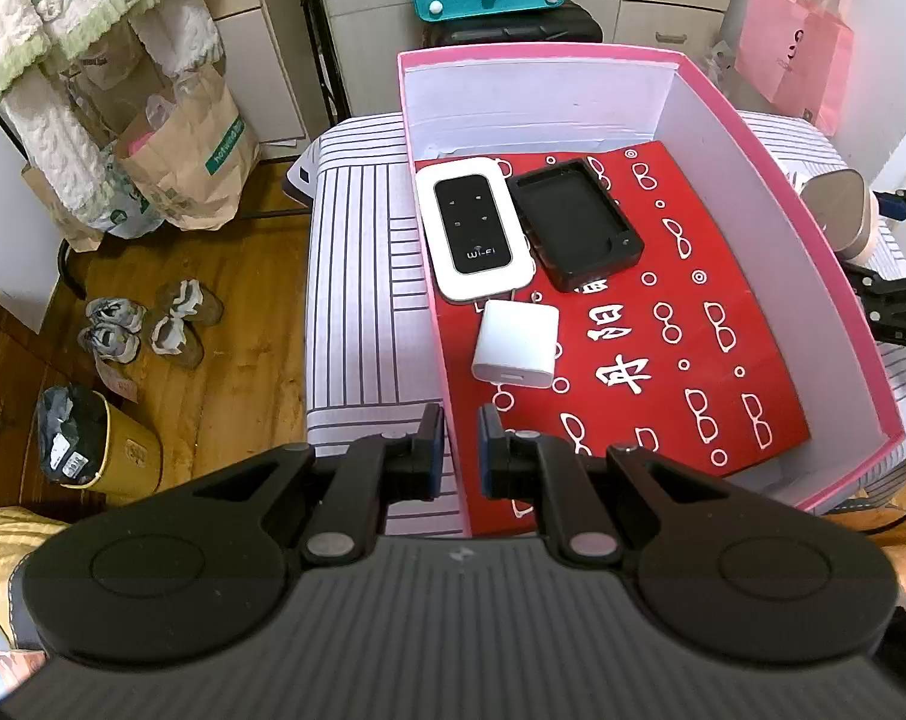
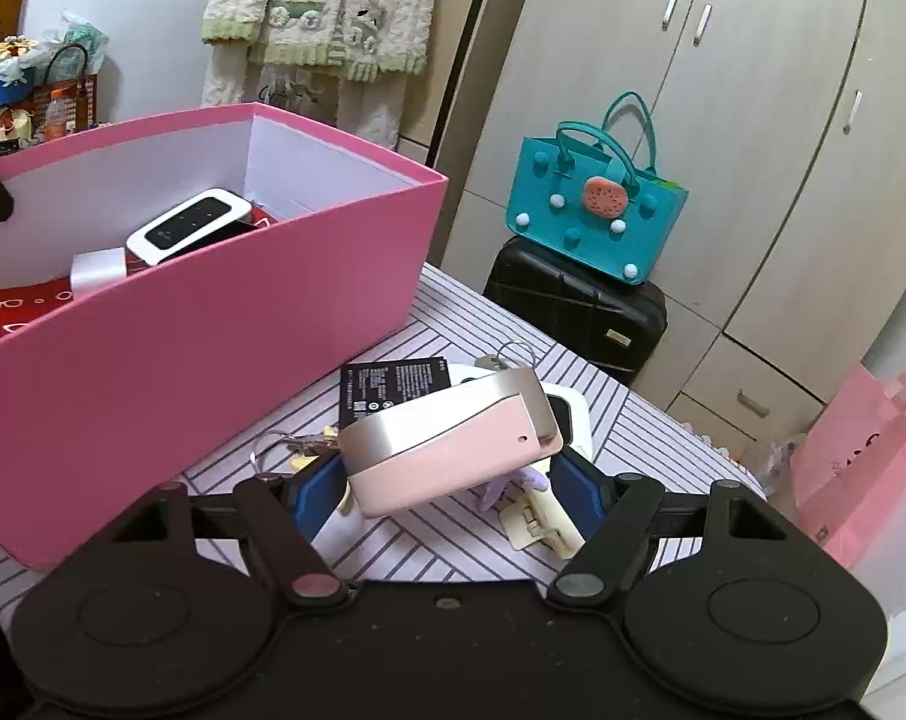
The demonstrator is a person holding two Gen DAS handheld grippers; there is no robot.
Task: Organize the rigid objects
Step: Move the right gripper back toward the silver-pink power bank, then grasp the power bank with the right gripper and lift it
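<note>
Landmark: pink box [image 1: 837, 276], open-topped, white-lined, set on a striped surface [image 1: 363, 276]. Contents of the box: a red sheet printed with white spectacles [image 1: 663, 324] is laid over its floor; on the sheet a white Wi-Fi router with a black face [image 1: 472, 228] is placed toward the far left corner of the box; a black tray-like case [image 1: 575, 224] is placed just beside the router on its right; a white charger cube [image 1: 516, 343] is placed nearer than the router, apart from it. Left gripper [image 1: 460, 444]: held over the near left corner of the box, its fingers pressed almost together with nothing seen between them. Right gripper [image 2: 447, 483]: held outside the box, beside its pink right wall [image 2: 213, 372]; a pink and silver device [image 2: 447, 444] is lifted clear of the surface, tilted, and pinched between widely spread blue-padded fingers [image 2: 318, 492]. Loose items on the surface to the right of the box, under the held device: a black battery with a printed label [image 2: 393, 387], a white device [image 2: 573, 414], key rings [image 2: 273, 450], and a cream hair clip [image 2: 537, 525]. Beyond the box: a teal bag [image 2: 597, 204] is set on a black suitcase [image 2: 573, 306].
</note>
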